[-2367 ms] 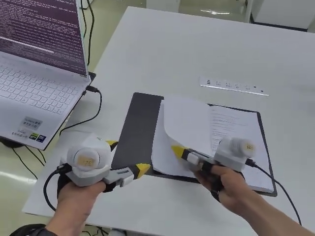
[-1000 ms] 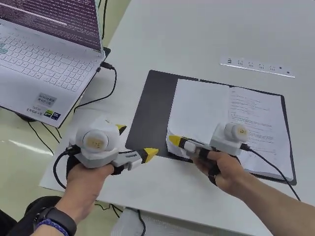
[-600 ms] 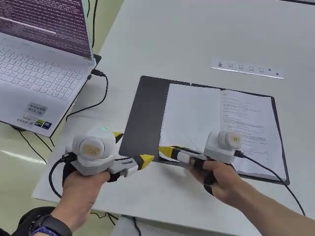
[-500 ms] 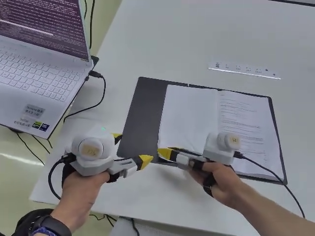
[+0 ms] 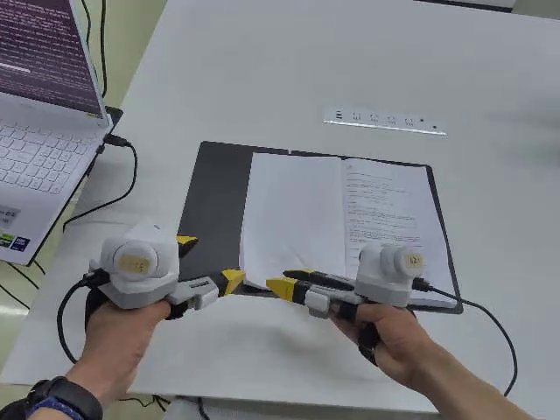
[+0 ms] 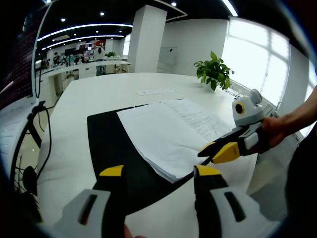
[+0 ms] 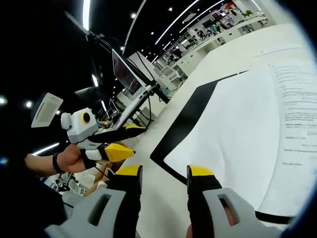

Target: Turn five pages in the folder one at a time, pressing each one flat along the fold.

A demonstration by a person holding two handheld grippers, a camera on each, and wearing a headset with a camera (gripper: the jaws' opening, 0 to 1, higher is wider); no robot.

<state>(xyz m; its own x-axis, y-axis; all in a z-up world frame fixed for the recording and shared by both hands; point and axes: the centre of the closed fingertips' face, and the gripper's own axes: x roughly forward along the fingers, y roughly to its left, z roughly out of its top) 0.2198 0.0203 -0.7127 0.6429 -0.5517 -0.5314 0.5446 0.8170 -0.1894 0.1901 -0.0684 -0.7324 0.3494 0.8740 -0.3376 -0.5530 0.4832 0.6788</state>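
Fingers (image 6: 208, 171) of the left gripper (image 5: 209, 259) are held wide apart with nothing between them, just off the near left corner of the folder (image 5: 210, 206); those of the right gripper (image 5: 283, 281) are likewise parted and empty, over the folder's near edge. The folder is laid open and flat on the table (image 5: 262, 70), a blank sheet (image 5: 289, 219) on its left half, a printed page (image 5: 389, 210) on its right. Such paper is judged light, limp and easily creased; the next page would best be pinched gently at its free outer corner, far from the fold (image 5: 342, 219).
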